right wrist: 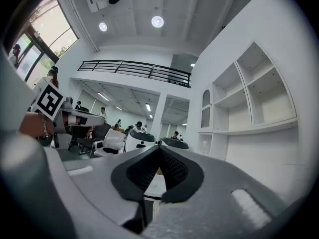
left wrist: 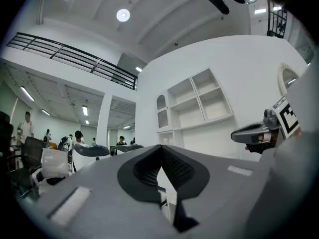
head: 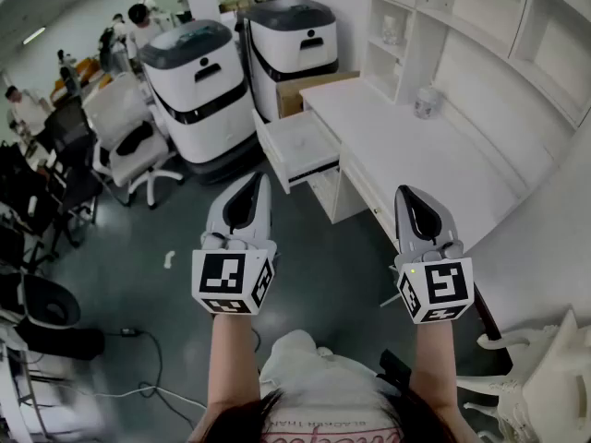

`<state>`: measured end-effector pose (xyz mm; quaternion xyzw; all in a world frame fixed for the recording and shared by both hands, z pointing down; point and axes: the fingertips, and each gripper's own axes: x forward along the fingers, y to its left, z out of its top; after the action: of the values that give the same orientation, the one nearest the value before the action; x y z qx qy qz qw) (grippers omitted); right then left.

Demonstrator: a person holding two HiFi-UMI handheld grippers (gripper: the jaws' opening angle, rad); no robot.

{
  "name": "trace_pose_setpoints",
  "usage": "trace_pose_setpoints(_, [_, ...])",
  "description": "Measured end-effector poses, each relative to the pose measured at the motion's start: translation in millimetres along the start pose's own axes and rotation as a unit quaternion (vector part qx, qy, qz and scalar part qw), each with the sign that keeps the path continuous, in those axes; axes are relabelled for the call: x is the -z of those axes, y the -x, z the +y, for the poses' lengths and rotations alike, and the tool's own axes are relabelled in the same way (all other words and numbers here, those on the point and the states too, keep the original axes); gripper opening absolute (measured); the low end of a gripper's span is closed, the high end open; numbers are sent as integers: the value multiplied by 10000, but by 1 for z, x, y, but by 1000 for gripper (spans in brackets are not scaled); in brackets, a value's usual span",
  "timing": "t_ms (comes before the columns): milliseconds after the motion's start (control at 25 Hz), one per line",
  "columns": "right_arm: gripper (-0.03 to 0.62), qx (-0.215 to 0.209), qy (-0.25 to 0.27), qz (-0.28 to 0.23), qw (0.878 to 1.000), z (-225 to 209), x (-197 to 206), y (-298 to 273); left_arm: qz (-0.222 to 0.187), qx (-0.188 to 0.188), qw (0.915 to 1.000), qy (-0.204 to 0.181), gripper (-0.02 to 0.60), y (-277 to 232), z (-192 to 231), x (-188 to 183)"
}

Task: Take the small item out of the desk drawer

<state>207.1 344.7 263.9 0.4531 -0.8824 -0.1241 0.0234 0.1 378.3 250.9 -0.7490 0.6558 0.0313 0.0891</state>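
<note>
A white desk [head: 434, 160] runs along the right wall. Its top drawer [head: 297, 146] stands pulled out toward the aisle, and the inside looks white and bare; I can make out no small item in it. My left gripper [head: 261, 177] hangs in the air short of the drawer, jaws together, nothing in them. My right gripper [head: 404, 192] hovers over the desk's front edge, its jaws also together and empty. In the left gripper view the pads of the left gripper [left wrist: 160, 147] meet at the tip. The right gripper view shows the same for the right gripper [right wrist: 159, 148].
Two large white-and-grey machines [head: 199, 81] [head: 297, 37] stand past the drawer, with a cardboard box [head: 297, 95] beside them. A jar [head: 427, 101] sits on the desk under wall shelves [head: 462, 26]. Office chairs [head: 129, 141] stand at the left, a white ornate chair [head: 545, 377] at the lower right.
</note>
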Motion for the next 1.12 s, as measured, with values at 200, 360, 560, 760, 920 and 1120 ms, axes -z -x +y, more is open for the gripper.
trace_pose_setpoints(200, [0, -56, 30, -45, 10000, -3, 1, -3, -29, -28, 10000, -78, 12, -9, -3, -1])
trace_pose_setpoints(360, [0, 69, -17, -224, 9997, -10, -3, -11, -116, -154, 9998, -48, 12, -16, 7, -3])
trace_pose_setpoints(560, [2, 32, 32, -195, 9998, -13, 0, -30, -126, -255, 9996, 26, 12, -34, 24, 0])
trace_pose_setpoints(760, [2, -21, 17, -84, 10000, -20, 6, -58, -144, -216, 9997, 27, 12, -59, 36, 5])
trace_pose_setpoints(920, [2, 22, 82, -54, 9999, -25, 9, -86, -185, -157, 9997, 9, 12, -85, 49, 8])
trace_pose_setpoints(1120, [2, 117, -32, -20, 9999, -38, 15, -121, -95, -58, 9999, -60, 12, -123, 64, 17])
